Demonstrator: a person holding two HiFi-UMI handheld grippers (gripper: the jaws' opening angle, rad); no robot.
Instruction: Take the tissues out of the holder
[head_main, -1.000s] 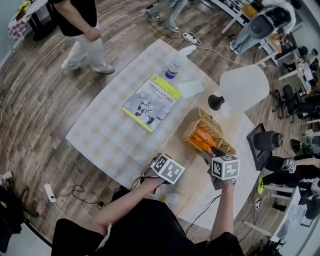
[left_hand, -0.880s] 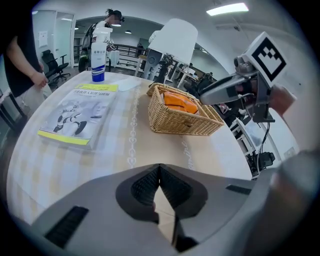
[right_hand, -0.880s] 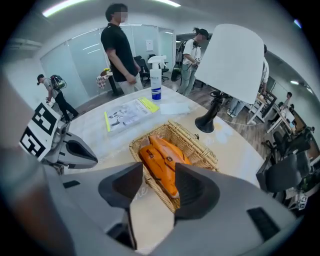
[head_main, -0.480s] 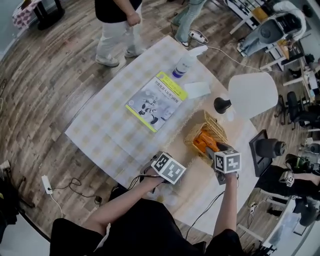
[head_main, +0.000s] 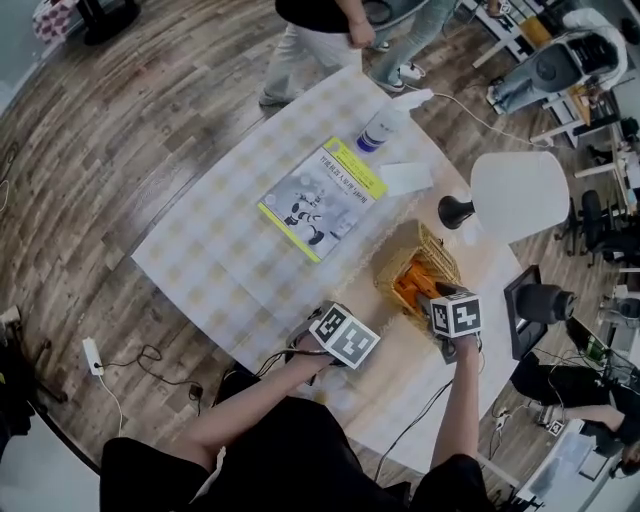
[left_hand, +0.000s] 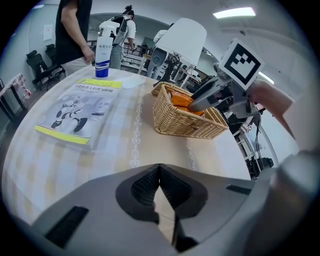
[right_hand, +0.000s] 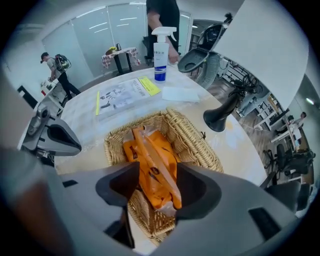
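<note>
Checked tablecloth (head_main: 225, 250) over a round table in a busy workshop, and the action sits near its edge. An orange tissue pack (right_hand: 152, 167) lies in the wicker basket (right_hand: 197, 142), and its long axis runs away from the camera along the basket's length. Right above it hangs the right gripper (right_hand: 156, 189), pointing steeply down. Its jaws are spread wide and have just been opening; the pack's near end shows between them, and neither pad touches it. They straddle its narrow width, which looks the right line for a pinch straight down. This is plainly the nearer hand. The left gripper (left_hand: 159, 172) hovers over bare cloth short of the basket, jaws pressed together on nothing. Farther out lie a booklet (head_main: 322, 198), a spray bottle (head_main: 378, 130) and a white lamp (head_main: 515, 195).
</note>
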